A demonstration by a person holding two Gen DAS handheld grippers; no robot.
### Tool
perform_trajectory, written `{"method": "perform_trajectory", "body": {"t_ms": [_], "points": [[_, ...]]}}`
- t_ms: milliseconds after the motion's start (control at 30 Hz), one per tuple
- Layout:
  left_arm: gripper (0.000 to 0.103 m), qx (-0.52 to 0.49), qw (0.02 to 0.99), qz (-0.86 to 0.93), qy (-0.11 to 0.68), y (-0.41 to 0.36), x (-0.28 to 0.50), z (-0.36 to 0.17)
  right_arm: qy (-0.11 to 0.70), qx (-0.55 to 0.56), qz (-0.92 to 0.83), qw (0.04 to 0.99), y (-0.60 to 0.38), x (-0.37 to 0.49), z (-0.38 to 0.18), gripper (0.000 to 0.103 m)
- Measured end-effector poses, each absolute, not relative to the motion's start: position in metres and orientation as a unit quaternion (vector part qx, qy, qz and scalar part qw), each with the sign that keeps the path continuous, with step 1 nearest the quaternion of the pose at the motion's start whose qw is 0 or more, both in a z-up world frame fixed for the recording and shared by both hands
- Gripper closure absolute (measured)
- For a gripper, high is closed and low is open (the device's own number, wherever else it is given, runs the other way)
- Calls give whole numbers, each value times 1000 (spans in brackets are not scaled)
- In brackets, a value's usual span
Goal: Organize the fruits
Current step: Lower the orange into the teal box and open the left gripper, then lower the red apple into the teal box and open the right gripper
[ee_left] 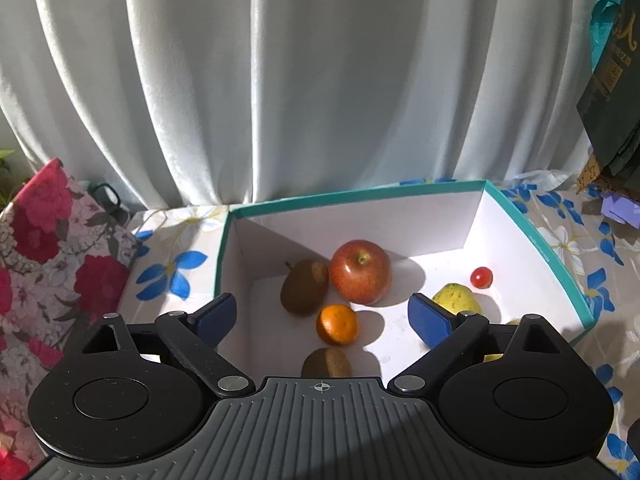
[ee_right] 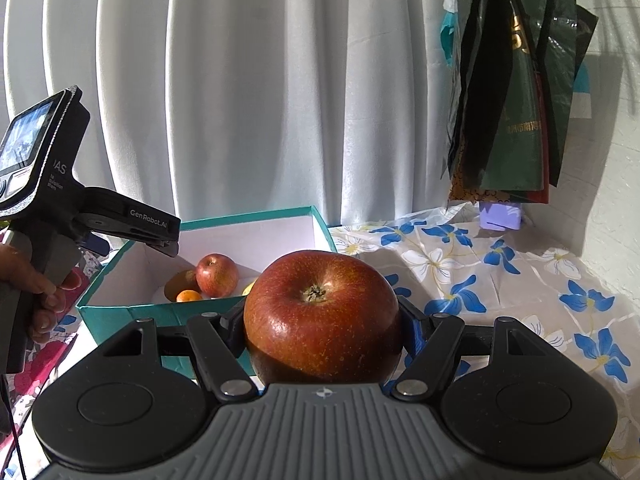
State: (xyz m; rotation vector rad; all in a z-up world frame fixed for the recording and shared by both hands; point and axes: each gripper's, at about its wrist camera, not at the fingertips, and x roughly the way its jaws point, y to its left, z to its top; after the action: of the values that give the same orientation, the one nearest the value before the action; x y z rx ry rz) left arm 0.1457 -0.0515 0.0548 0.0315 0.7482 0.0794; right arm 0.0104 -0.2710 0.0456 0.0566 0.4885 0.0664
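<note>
In the left wrist view the left gripper (ee_left: 322, 314) hangs over the teal-rimmed white cardboard box (ee_left: 556, 256), fingers (ee_left: 426, 322) spread wide and empty. On the box floor at frame centre lie a small red apple (ee_left: 360, 272), two brown kiwis (ee_left: 305, 288), an orange mandarin (ee_left: 337, 324), a yellow pear (ee_left: 456, 298) and a cherry tomato (ee_left: 481, 277). In the right wrist view the right gripper (ee_right: 322, 322) clenches a large dark-red apple (ee_right: 322, 316) at lower centre, above the flowered counter (ee_right: 500, 280)

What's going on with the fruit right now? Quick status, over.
Left gripper open, empty, above the box. Right gripper shut on a big red apple, outside the box. Nothing blocking the box. Over.
</note>
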Motion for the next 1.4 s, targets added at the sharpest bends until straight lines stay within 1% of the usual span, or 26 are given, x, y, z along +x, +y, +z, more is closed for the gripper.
{"method": "perform_trajectory", "body": {"t_ms": [167, 233, 333, 433, 600, 1133, 1400], "points": [[6, 9, 932, 36, 361, -44, 130, 62, 235, 24, 45, 971, -267, 14, 49, 32], [6, 4, 934, 36, 354, -40, 118, 68, 233, 21, 51, 971, -264, 18, 50, 32], [3, -5, 941, 34, 337, -34, 97, 79, 230, 18, 57, 971, -261, 28, 50, 32], [3, -8, 945, 41, 325, -28, 78, 86, 229, 11, 62, 971, -255, 42, 48, 32], [2, -27, 940, 60, 334, -14, 58, 85, 233, 3, 71, 970, -245, 65, 41, 32], [3, -52, 923, 114, 365, 13, 45, 73, 257, -33, 103, 960, -202, 134, 11, 32], [3, -51, 921, 116, 370, 13, 49, 71, 316, -37, 102, 943, -195, 159, -12, 32]]}}
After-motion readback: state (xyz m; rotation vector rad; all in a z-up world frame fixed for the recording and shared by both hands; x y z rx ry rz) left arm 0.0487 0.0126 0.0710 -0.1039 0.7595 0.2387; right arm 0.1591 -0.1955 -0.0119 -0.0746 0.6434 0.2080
